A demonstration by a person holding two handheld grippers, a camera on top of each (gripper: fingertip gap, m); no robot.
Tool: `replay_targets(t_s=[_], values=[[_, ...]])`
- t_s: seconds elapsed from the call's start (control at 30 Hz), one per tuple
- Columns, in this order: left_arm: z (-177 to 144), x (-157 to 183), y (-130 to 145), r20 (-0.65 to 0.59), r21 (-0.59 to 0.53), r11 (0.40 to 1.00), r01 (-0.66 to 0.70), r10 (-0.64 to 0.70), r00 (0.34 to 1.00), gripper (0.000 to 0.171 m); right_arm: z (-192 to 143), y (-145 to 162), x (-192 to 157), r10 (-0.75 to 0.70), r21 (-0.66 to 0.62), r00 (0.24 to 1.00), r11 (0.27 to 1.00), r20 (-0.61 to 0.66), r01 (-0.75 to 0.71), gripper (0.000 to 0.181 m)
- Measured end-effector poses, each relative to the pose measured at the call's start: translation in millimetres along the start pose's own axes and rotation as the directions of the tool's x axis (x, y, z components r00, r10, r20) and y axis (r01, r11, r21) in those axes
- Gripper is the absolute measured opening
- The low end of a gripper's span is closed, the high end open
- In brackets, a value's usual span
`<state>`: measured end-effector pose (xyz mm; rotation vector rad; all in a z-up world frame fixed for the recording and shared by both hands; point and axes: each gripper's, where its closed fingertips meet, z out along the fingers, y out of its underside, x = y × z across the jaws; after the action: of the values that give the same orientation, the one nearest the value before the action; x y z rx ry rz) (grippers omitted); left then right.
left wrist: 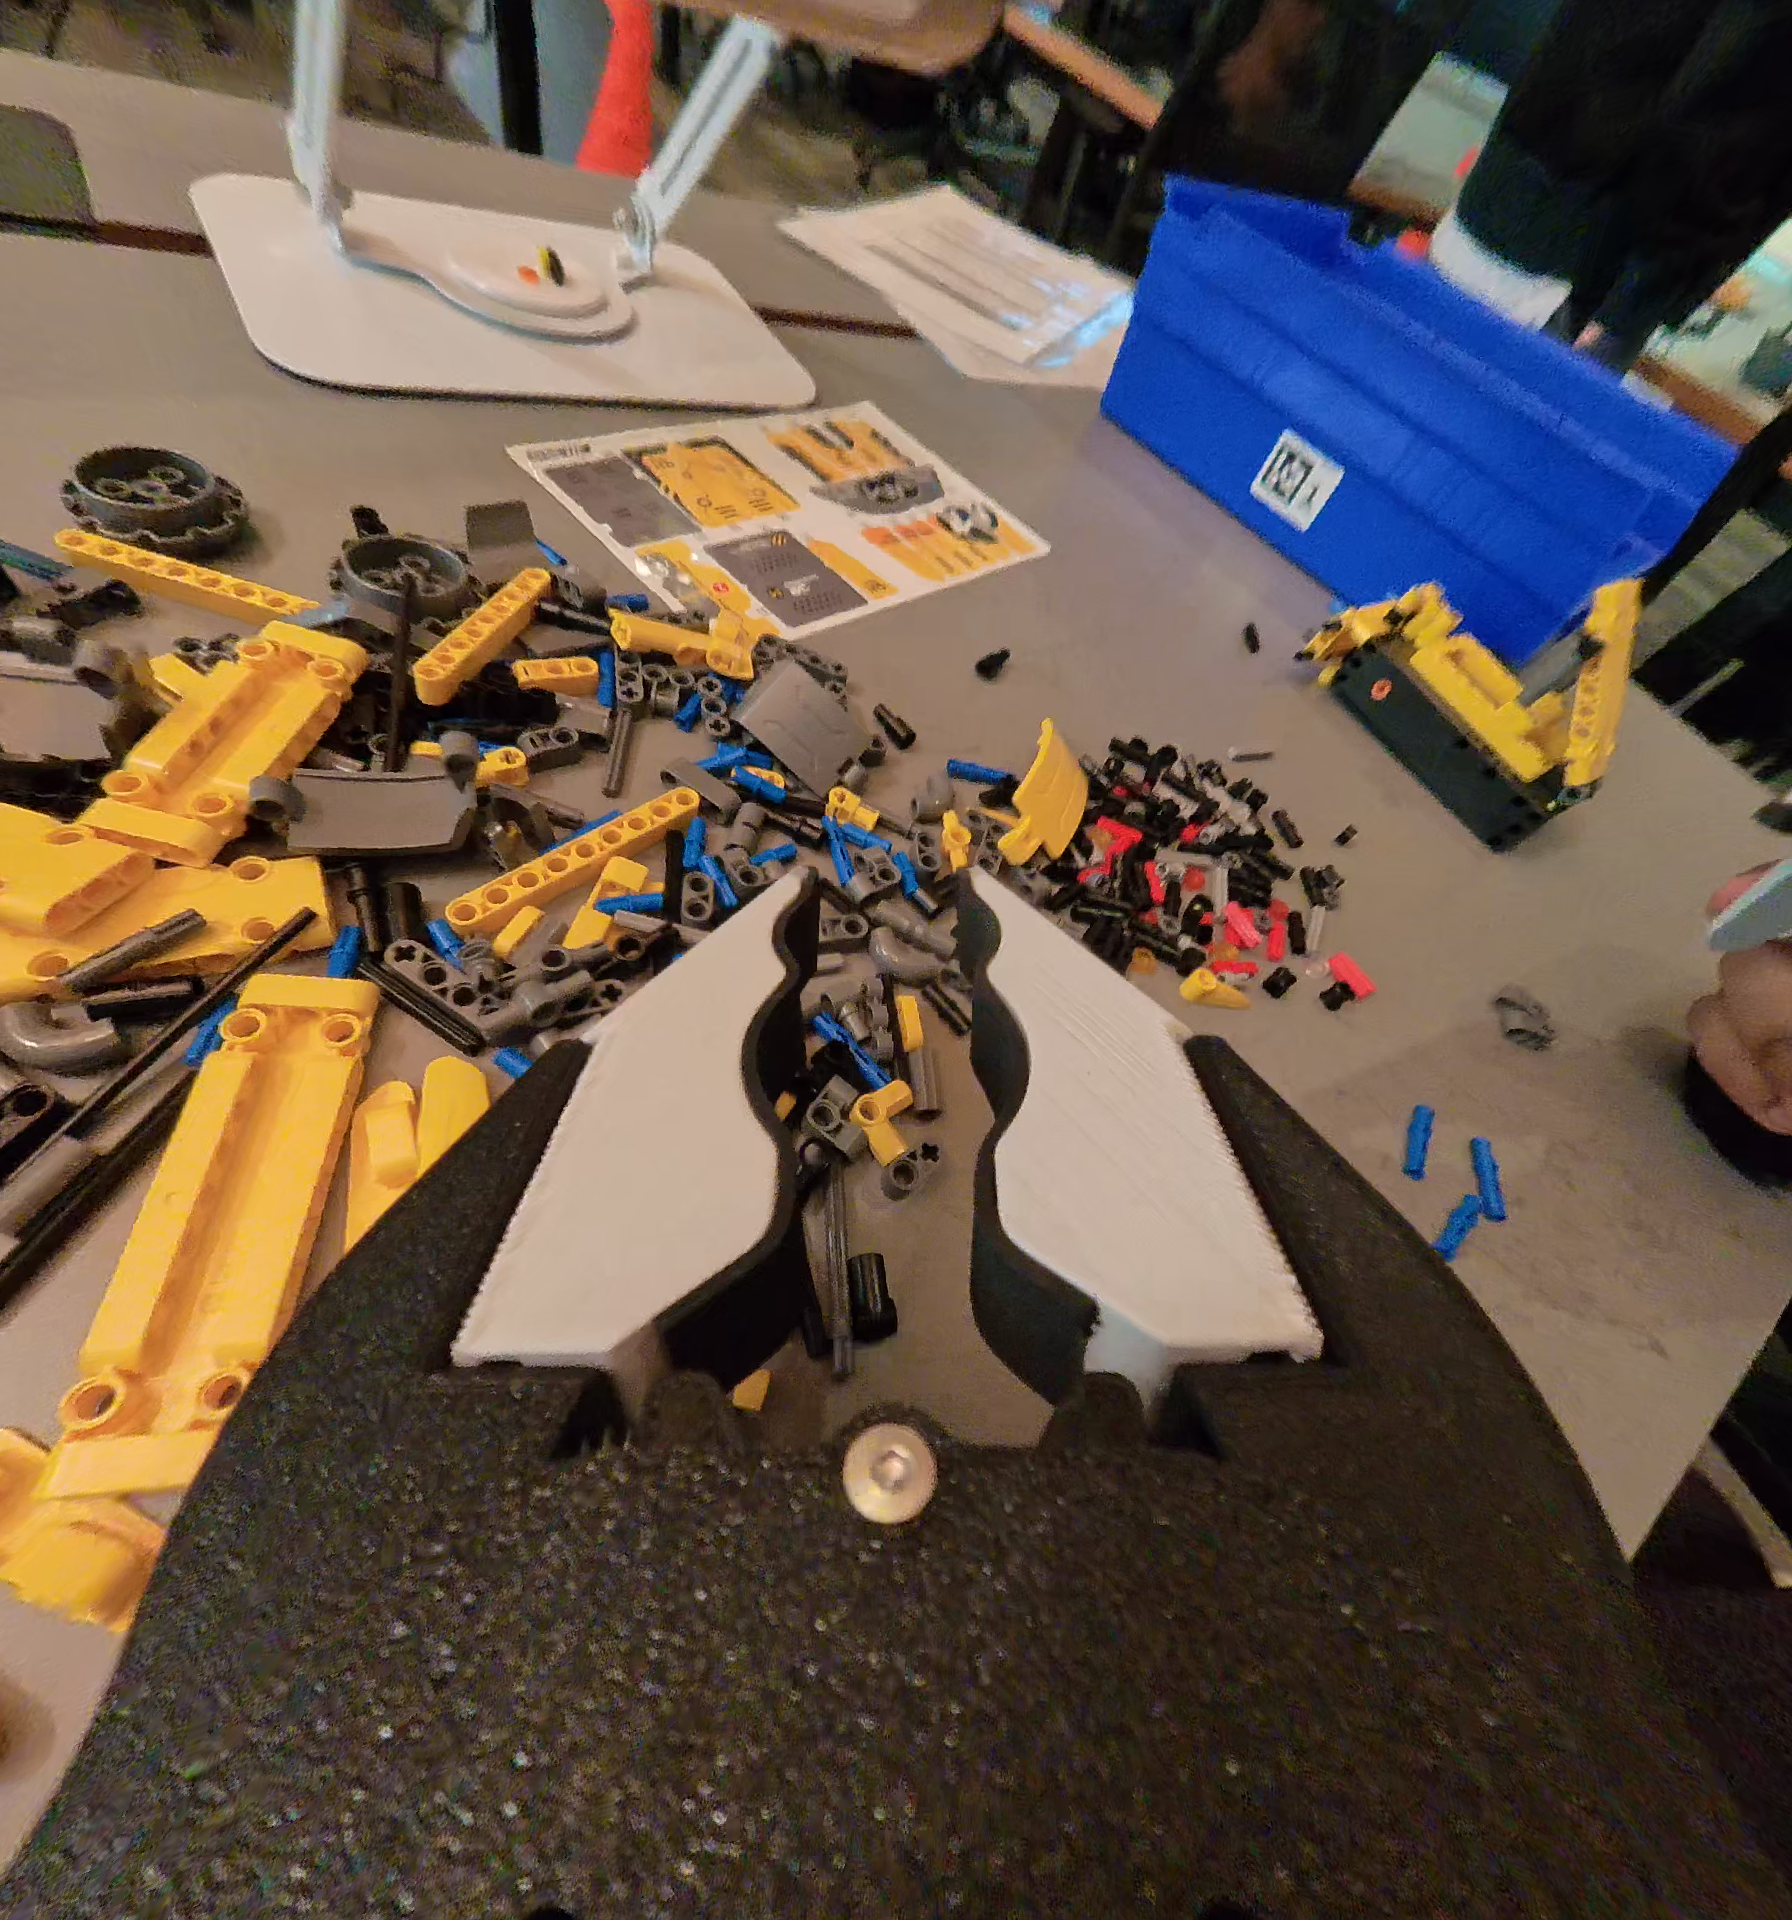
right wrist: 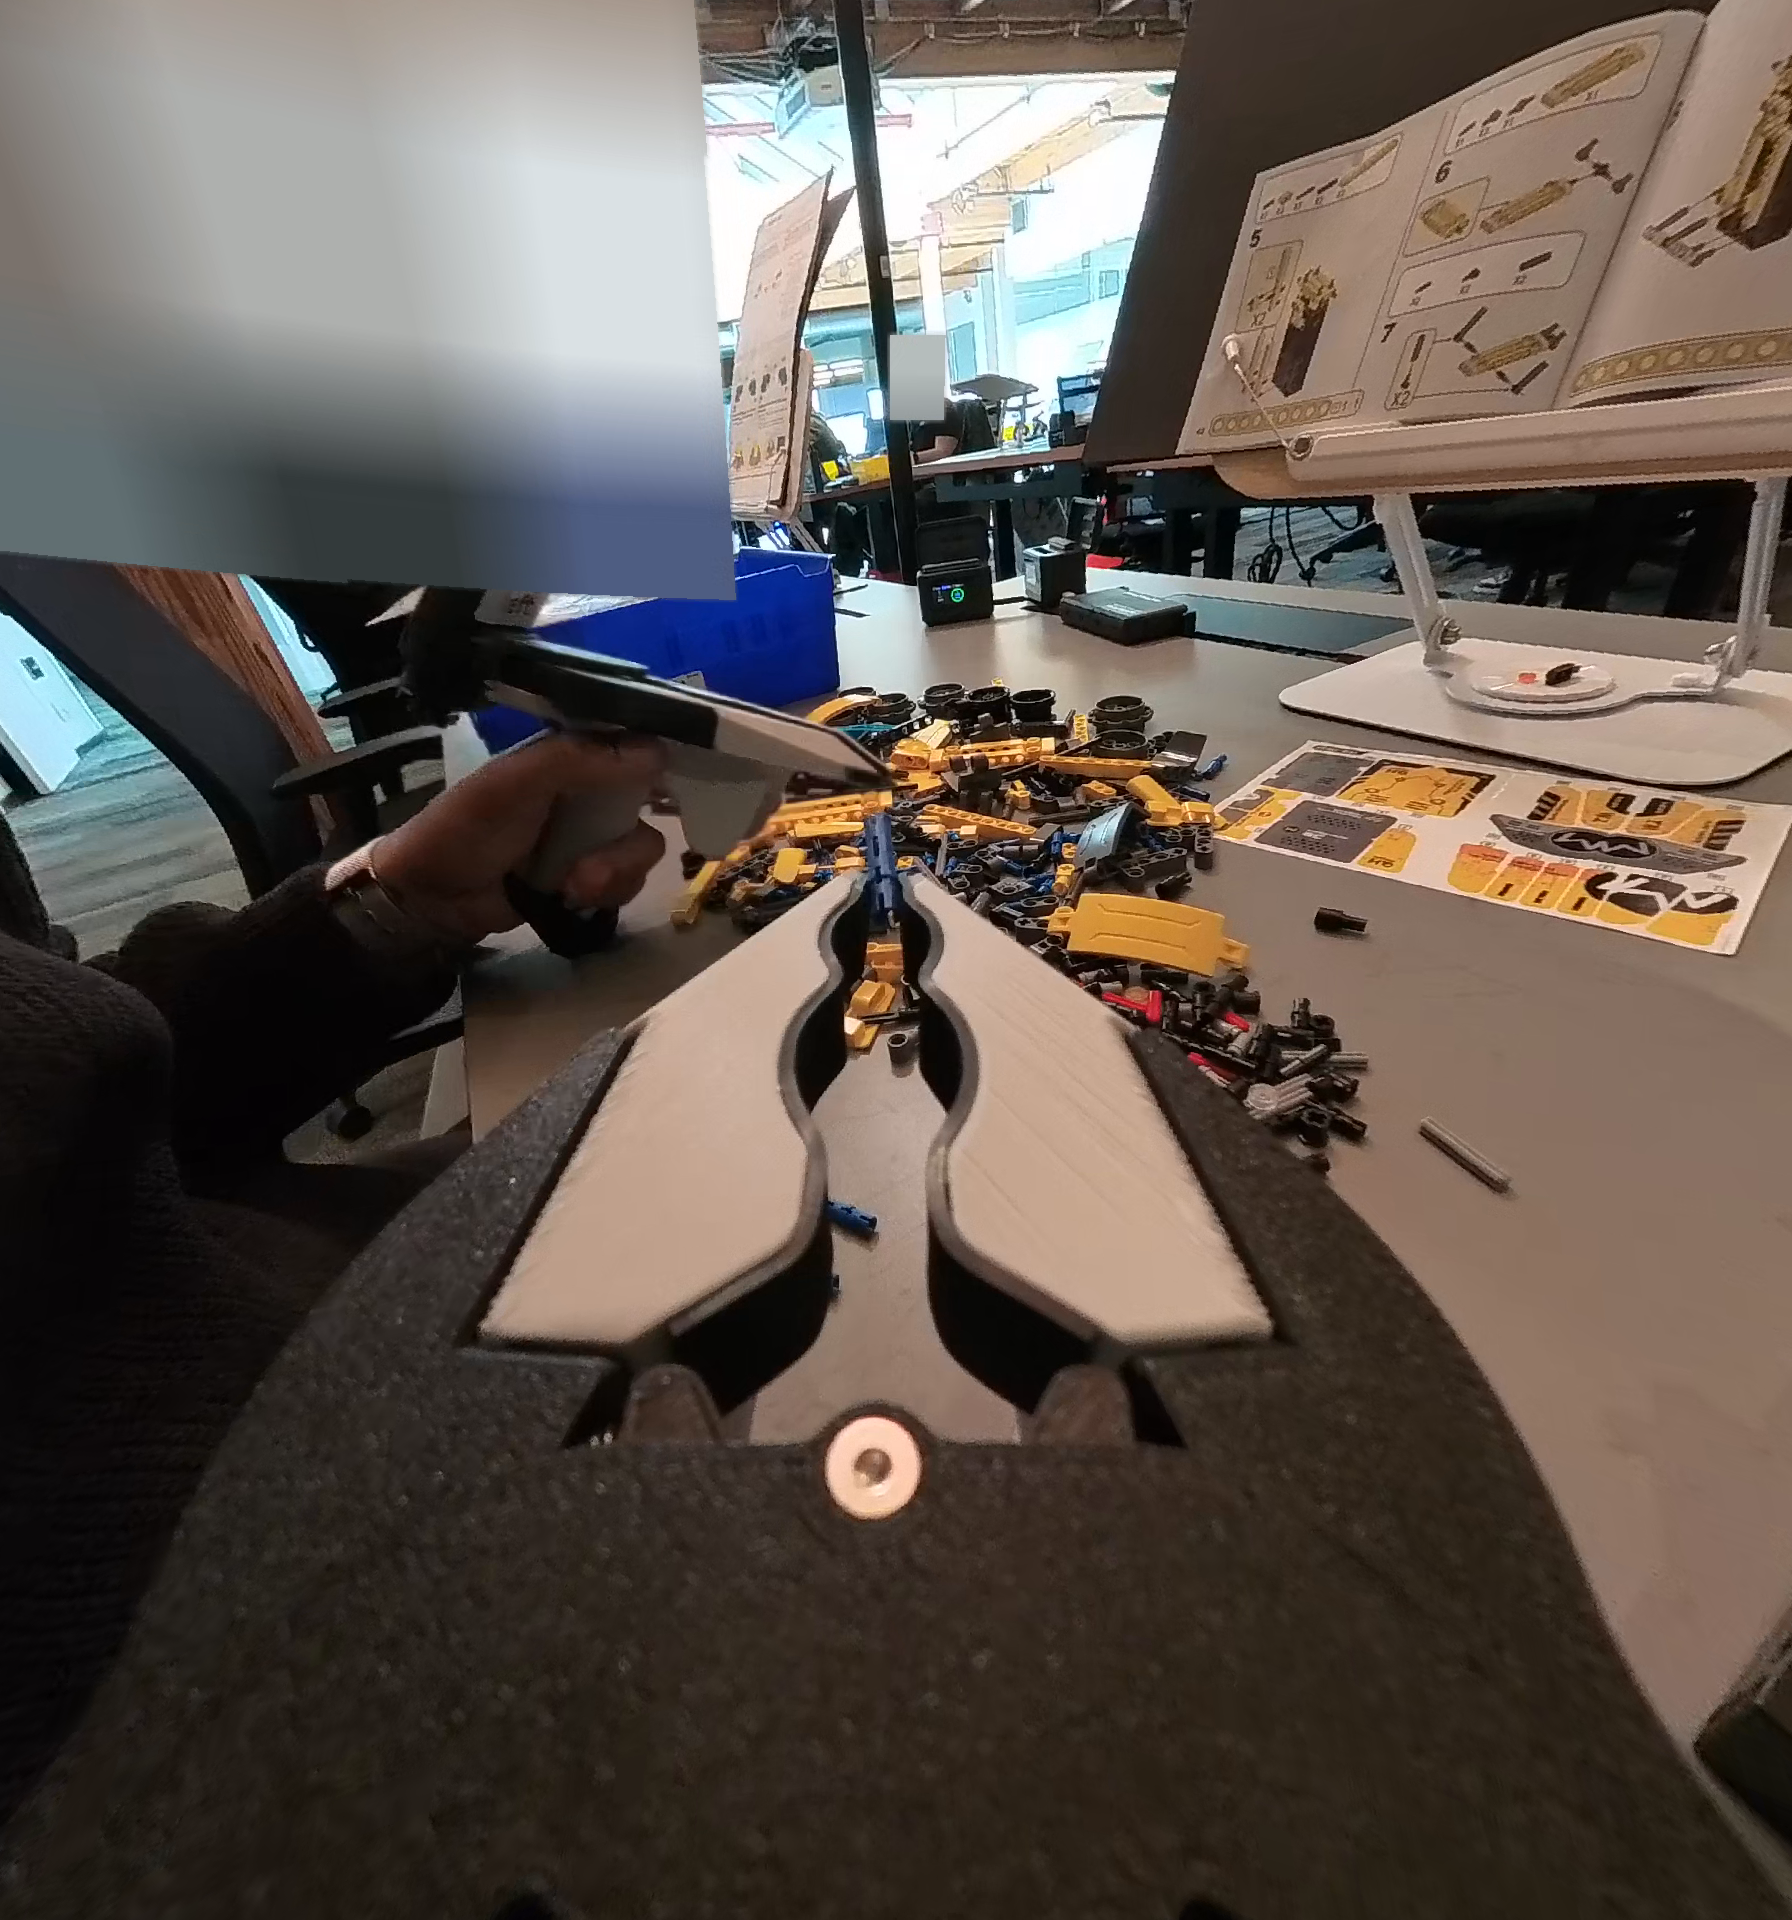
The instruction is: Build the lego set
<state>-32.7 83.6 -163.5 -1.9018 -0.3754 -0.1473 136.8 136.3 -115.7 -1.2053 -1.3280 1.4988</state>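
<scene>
My left gripper (left wrist: 887,894) is open and empty, low over a pile of small grey, blue and yellow building-toy parts (left wrist: 871,1081) on the grey table (left wrist: 1235,1101). Its fingertips stand apart over the pile. My right gripper (right wrist: 884,888) is shut on a blue pin (right wrist: 879,862), which stands upright between its tips above the table. A hand holds the left gripper (right wrist: 861,767) at the left in the right wrist view, pointing at the pile (right wrist: 975,790). The right gripper's edge and a hand (left wrist: 1775,1039) show at the right border of the left wrist view.
Large yellow panels (left wrist: 217,1174) lie to the left, black and red pins (left wrist: 1204,862) to the right. A part-built yellow and black assembly (left wrist: 1474,727) stands before a blue bin (left wrist: 1391,416). A sticker sheet (left wrist: 767,509) and a booklet on a white stand (right wrist: 1494,239) are behind. My right fingertips sit around 20 cm from my left ones.
</scene>
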Motion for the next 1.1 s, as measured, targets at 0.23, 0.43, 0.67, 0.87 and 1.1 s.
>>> replay_targets(t_s=[0.23, 0.43, 0.67, 0.87, 1.1], values=[[-48.7, -61.2, -10.8, 0.242, -0.010, 0.996, -0.090, 0.090, 0.966, 0.026, 0.5, 0.6, 0.5, -0.003, -0.004, 1.000, 1.000, -0.006, 0.003, 0.005], [-93.9, -122.2, -5.1, 0.425, -0.021, 0.998, -0.057, 0.061, 0.903, 0.026, 1.6, 1.7, 1.3, -0.007, -0.013, 1.000, 1.000, -0.014, 0.007, 0.005], [-105.7, -135.6, 1.1, 0.447, 0.016, 0.999, -0.032, 0.021, 0.894, 0.026, 2.7, 3.1, 1.6, -0.013, -0.023, 1.000, 1.000, -0.020, 0.013, 0.005], [-101.0, -128.7, 4.9, 0.388, 0.024, 0.999, -0.028, 0.016, 0.922, 0.026, 2.3, 2.7, 2.0, -0.013, -0.019, 1.000, 1.000, -0.023, 0.012, 0.005], [-100.3, -127.5, 5.1, 0.339, 0.044, 0.999, 0.014, -0.028, 0.940, 0.025, 2.3, 2.6, 1.1, -0.024, -0.020, 0.999, 1.000, -0.025, 0.024, 0.005]])
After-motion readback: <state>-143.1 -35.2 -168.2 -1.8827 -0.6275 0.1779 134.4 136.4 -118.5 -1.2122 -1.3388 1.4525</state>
